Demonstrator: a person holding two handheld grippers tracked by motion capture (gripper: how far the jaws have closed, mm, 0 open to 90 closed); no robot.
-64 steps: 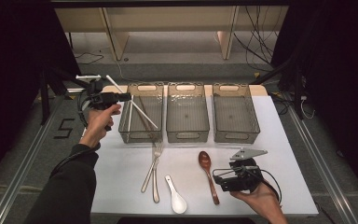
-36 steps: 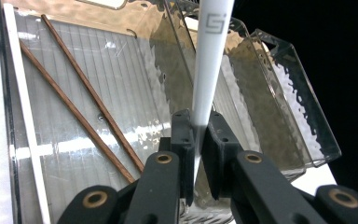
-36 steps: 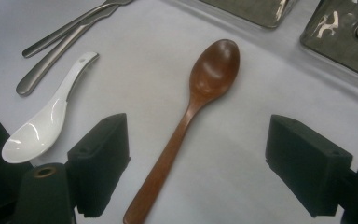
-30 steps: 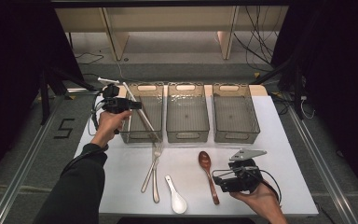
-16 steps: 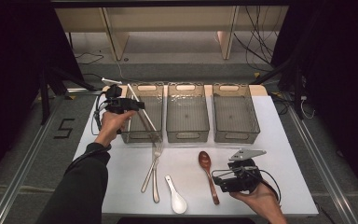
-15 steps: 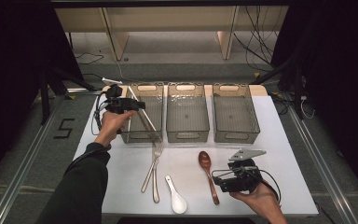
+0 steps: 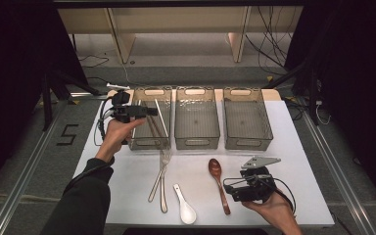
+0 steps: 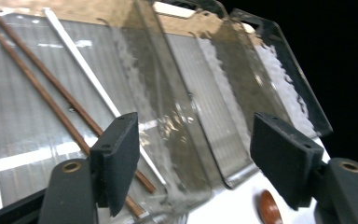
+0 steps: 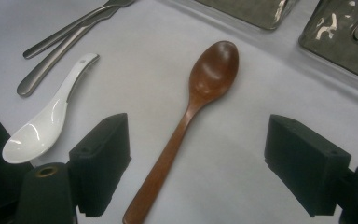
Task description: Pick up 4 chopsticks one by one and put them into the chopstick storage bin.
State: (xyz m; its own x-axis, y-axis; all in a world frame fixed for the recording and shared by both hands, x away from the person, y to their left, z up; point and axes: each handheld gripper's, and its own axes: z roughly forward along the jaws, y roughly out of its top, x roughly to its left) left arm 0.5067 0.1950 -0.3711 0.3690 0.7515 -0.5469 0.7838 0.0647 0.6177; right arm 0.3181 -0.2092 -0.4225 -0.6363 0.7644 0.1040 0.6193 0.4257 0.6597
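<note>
My left gripper (image 7: 152, 111) hovers over the left clear bin (image 7: 149, 145). Its jaws have just been opening and nothing is between them (image 8: 200, 154). Below them in that bin lie a pair of brown chopsticks (image 8: 42, 88) and a white chopstick (image 8: 81, 60); both kinds also show in the high view, white (image 7: 162, 120) and brown (image 7: 152, 127). My right gripper (image 7: 231, 189) rests low at the table's front right, open. A brown wooden spoon (image 9: 200, 93) lies on the white table ahead of its jaws (image 9: 198, 158), untouched.
Two metal forks (image 7: 160, 178) and a white ceramic spoon (image 7: 185, 209) lie left of the wooden spoon (image 7: 218, 178). The middle bin (image 7: 197, 143) and the right bin (image 7: 247, 143) stand in a row with the left one. Floor and cables lie beyond the table.
The left gripper held white chopsticks tilted into the left bin; it has opened and shifted slightly, and they now lie in the bin. The right gripper has stayed put.
</note>
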